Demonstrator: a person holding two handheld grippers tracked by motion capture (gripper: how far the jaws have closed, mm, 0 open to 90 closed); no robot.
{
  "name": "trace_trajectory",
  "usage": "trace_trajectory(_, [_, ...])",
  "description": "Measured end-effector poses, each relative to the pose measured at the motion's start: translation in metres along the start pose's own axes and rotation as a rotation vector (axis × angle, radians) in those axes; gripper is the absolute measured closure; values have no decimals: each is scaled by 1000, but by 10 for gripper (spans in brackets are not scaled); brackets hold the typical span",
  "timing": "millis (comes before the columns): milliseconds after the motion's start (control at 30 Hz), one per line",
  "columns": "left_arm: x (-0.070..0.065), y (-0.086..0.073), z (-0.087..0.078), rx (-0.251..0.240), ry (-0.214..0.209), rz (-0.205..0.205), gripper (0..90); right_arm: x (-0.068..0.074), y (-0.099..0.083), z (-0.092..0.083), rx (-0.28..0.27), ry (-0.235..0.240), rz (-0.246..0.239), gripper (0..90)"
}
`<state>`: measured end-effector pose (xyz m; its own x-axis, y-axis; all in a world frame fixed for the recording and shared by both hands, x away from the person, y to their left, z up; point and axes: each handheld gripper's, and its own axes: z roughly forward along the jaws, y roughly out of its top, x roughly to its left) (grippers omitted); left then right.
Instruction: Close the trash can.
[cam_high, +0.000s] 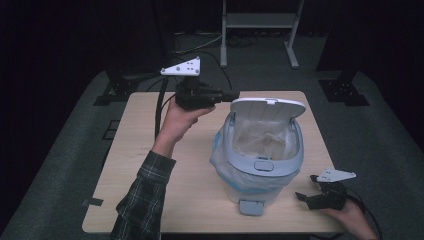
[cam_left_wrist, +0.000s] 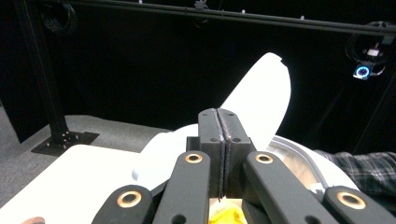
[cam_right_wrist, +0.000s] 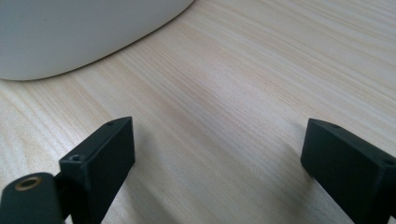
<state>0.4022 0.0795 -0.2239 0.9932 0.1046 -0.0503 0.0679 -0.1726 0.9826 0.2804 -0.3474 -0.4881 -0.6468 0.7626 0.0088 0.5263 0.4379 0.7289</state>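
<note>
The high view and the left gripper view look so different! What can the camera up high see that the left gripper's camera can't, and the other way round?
High view alone: the whole wooden table, the bin's foot pedal, the clear bag lining the bin, and the right gripper resting low on the table, jaws apart.

Left gripper view alone: the left gripper up close, its jaws pressed shut with nothing between them, a blue ring light, and something yellow under the jaws.

Both: the bin's raised white lid and a plaid sleeve.
</note>
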Motion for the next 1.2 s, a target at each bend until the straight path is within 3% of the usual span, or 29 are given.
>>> trace_trajectory(500, [-21, -8, 0, 48, -38, 12, 897, 0, 0, 0, 0, 0, 1, 88])
trace_trajectory(1200, [-47, -13, 25, 155, -94, 27, 896, 0, 0, 0, 0, 0, 1, 88])
